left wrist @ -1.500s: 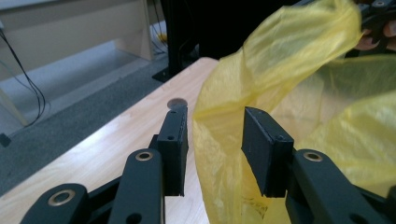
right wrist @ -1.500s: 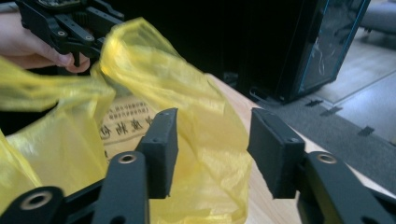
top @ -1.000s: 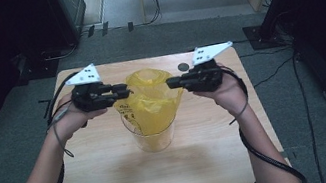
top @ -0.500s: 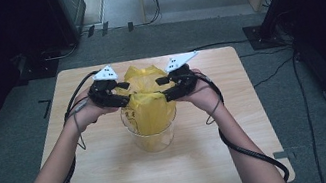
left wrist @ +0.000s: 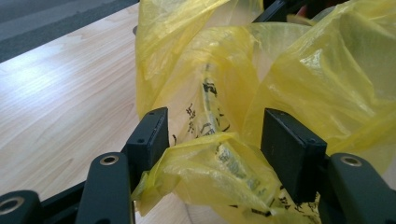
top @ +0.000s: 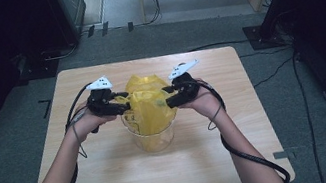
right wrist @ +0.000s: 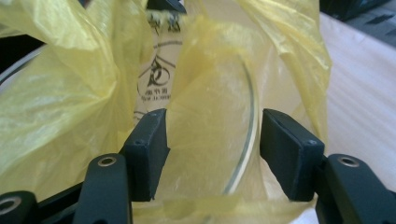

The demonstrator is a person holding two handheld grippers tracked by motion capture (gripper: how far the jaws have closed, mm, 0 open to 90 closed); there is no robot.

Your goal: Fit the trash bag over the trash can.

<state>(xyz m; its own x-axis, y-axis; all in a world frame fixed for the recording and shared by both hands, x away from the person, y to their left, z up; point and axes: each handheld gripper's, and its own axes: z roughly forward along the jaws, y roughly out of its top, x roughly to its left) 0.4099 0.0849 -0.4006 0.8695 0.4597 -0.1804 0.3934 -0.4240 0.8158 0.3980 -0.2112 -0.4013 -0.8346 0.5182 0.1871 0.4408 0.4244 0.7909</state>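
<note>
Both jaws have just been opening: your left gripper (top: 126, 109) & right gripper (top: 169, 101) sit open, yellow bag (top: 149, 105) film loose between, so it drapes the clear container (top: 153, 139) rim.

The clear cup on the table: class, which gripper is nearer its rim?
Neither clearly: the left gripper sits at the left side of the clear cup, the right gripper at its right side, both open around folds of the yellow bag.

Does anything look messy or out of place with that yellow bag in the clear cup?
Yes: the yellow bag is not seated neatly; it bunches up crumpled above the clear cup rim. Nothing looks spilled or torn.
</note>
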